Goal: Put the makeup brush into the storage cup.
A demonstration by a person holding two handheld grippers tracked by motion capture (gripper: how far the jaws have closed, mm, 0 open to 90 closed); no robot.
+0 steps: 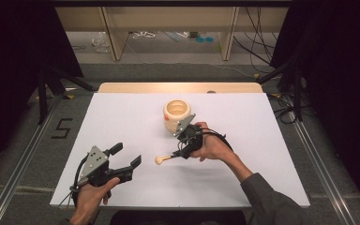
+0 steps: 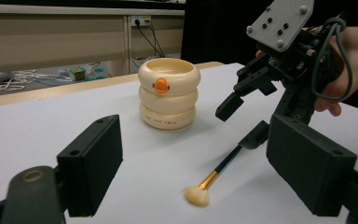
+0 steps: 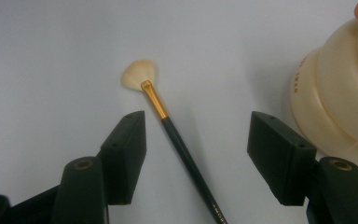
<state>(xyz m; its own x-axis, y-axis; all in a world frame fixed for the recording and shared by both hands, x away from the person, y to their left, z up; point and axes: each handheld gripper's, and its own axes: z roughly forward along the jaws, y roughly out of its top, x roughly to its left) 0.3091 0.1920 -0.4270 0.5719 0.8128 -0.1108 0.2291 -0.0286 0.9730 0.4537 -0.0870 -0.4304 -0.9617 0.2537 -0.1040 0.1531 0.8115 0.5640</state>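
On the white bench [image 1: 122, 112], the right claw [image 3: 193, 154] straddles the brush [image 3: 177, 140] handle, jaws apart, untouched; left claw [image 1: 126, 157] at seven o'clock gapes wide.

We see bare surface [image 1: 122, 117] on every side of the brush [image 3: 177, 140], and open room either side of its handle. The cream ringed pot [image 1: 177, 115] stands near our right tool [image 1: 180, 149], blocking that side.

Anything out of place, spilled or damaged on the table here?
Nothing stands out. The makeup brush lies flat and intact on the white table, between the right gripper's open jaws. The cream holder stands upright, nothing spilled.
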